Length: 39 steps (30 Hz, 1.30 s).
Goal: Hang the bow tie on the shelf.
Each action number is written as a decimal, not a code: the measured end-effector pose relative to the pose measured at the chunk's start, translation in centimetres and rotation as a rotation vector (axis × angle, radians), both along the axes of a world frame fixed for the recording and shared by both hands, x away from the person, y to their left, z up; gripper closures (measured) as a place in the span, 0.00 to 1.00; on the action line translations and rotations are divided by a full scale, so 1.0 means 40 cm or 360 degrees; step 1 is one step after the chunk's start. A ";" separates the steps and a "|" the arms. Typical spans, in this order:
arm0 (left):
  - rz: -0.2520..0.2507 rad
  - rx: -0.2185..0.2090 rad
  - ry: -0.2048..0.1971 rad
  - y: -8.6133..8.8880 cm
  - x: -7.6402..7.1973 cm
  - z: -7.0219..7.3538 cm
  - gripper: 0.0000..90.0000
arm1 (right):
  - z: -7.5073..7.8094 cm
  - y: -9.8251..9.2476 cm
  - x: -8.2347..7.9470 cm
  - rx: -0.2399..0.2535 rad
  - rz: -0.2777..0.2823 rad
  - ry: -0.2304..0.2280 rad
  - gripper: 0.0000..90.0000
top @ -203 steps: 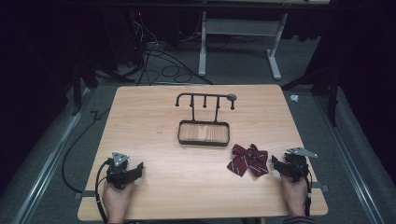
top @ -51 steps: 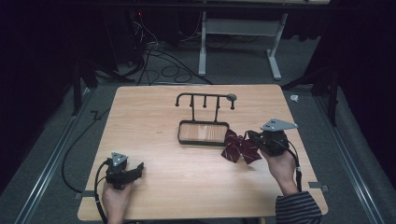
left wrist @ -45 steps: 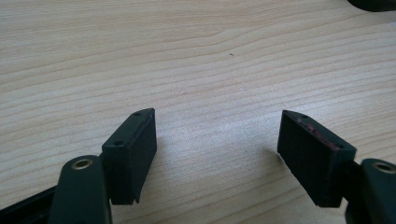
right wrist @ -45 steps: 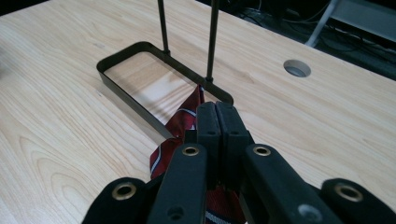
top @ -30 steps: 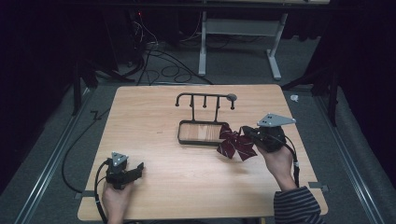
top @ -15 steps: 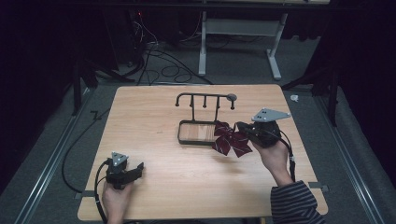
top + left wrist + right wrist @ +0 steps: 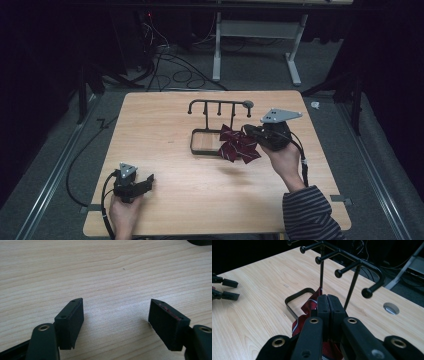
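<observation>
Nearest, at seven o'clock on the wooden table (image 7: 165,125): left gripper (image 7: 142,182) resting on the bare boards in the person's hand, jaws spread wide with nothing between them, pale straight grain running under both pads in its own view (image 7: 116,315), black cable looping off the near edge. Further in, at about three o'clock from the table's middle: right gripper (image 7: 252,134) lifted off the surface in the right hand (image 7: 285,160), striped sleeve (image 7: 312,215) behind it, grey three-cornered plate on top, jaws pinched tight on a dark red patterned bow (image 7: 238,144); pads pressed together in the gripper's own view (image 7: 328,306), red cloth (image 7: 308,308) hanging below and to the left of them. Bow held in the air over the right end of the rack's base, a soft shadow on the wood beneath. Just beyond, at twelve o'clock: black metal rack (image 7: 216,107), a rectangular base frame with thin uprights and a top bar with knobbed pegs (image 7: 338,273). Near the far right corner of the tabletop, a round grommet hole (image 7: 391,308). Beyond the table at twelve o'clock: grey carpet, loose cables (image 7: 165,55), a white desk frame (image 7: 255,40), and dark curtained surroundings; a metal floor rail (image 7: 60,170) along nine o'clock.
</observation>
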<state>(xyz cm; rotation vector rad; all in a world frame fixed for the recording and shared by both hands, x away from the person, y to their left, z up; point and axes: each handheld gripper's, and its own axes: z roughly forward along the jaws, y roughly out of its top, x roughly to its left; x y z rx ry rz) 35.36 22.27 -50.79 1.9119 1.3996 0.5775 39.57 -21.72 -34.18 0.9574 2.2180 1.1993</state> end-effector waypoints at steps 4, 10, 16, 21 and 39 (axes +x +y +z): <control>0.0000 0.0000 0.0000 0.000 0.000 0.000 0.32 | 0.006 0.010 0.011 0.0011 0.0017 -0.0005 1.00; 0.0000 0.0000 0.0000 0.000 0.000 0.000 0.32 | 0.016 0.020 0.027 0.0027 0.0027 -0.0007 1.00; -0.0001 0.0000 0.0000 0.000 0.000 0.000 0.32 | 0.023 0.033 0.045 0.0031 0.0035 -0.0011 1.00; -0.0002 -0.0001 0.0001 0.000 0.000 0.000 0.32 | 0.024 0.051 0.055 0.0042 0.0070 0.0010 1.00; 0.0000 -0.0009 -0.0002 0.001 0.000 0.000 0.33 | 0.039 0.067 0.119 0.0073 0.0044 0.0027 1.00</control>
